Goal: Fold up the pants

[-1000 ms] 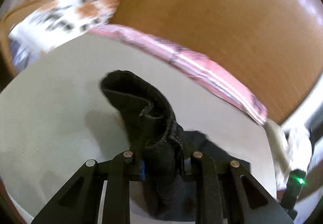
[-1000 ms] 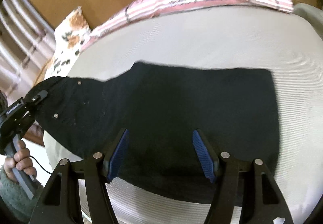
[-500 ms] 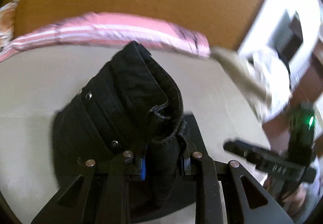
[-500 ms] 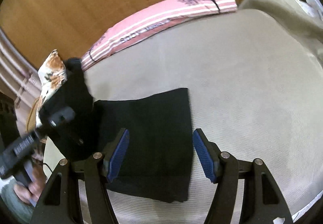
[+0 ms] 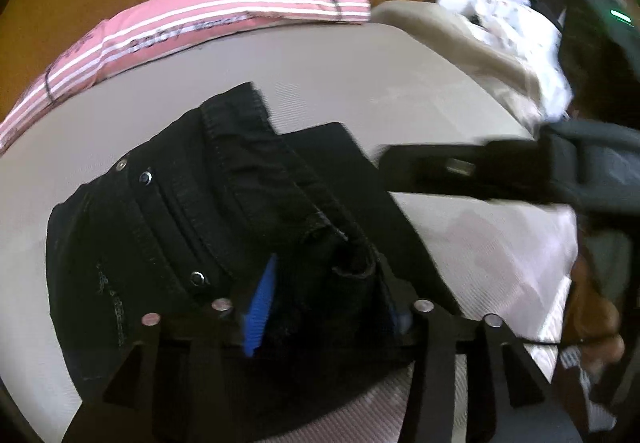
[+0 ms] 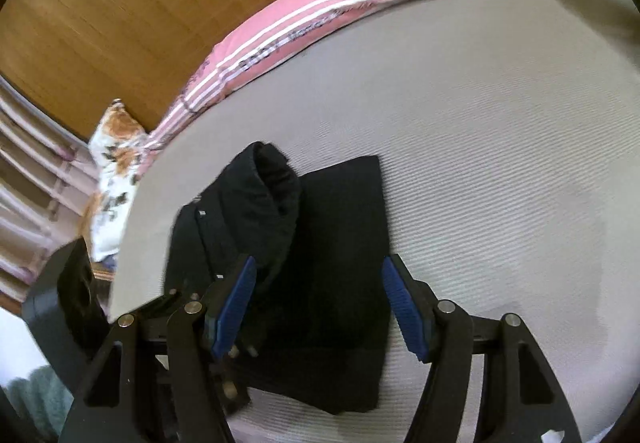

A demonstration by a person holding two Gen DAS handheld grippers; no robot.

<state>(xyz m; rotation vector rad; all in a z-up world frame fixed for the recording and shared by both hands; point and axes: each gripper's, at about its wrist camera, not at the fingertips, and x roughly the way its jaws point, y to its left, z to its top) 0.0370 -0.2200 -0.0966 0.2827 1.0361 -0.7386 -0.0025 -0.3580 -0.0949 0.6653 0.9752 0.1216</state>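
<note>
Black pants (image 5: 208,211) lie folded on the bed sheet (image 6: 480,131), the riveted waist end doubled over the leg part (image 6: 344,243). My left gripper (image 5: 328,307) sits low over the waist end and its jaws are opening. The waistband fold is still between them, but the left blue pad (image 5: 260,303) stands bare and apart from the cloth. My right gripper (image 6: 320,307) hovers open over the folded legs, with nothing pressed between its pads. Its dark fingers (image 5: 440,167) reach in from the right in the left wrist view.
A pink striped pillow (image 6: 320,23) runs along the wooden headboard (image 6: 160,3). A floral cushion (image 6: 116,163) lies at the left bed edge. Beige and white cloths (image 5: 460,43) are heaped at the far right corner. A person's hand (image 5: 592,315) holds the right gripper.
My left gripper carried the waist end across over the legs and lowered it, making the pants a shorter stack. Its jaws, clamped on the waistband before, have parted. My right gripper shifted sideways, still open.
</note>
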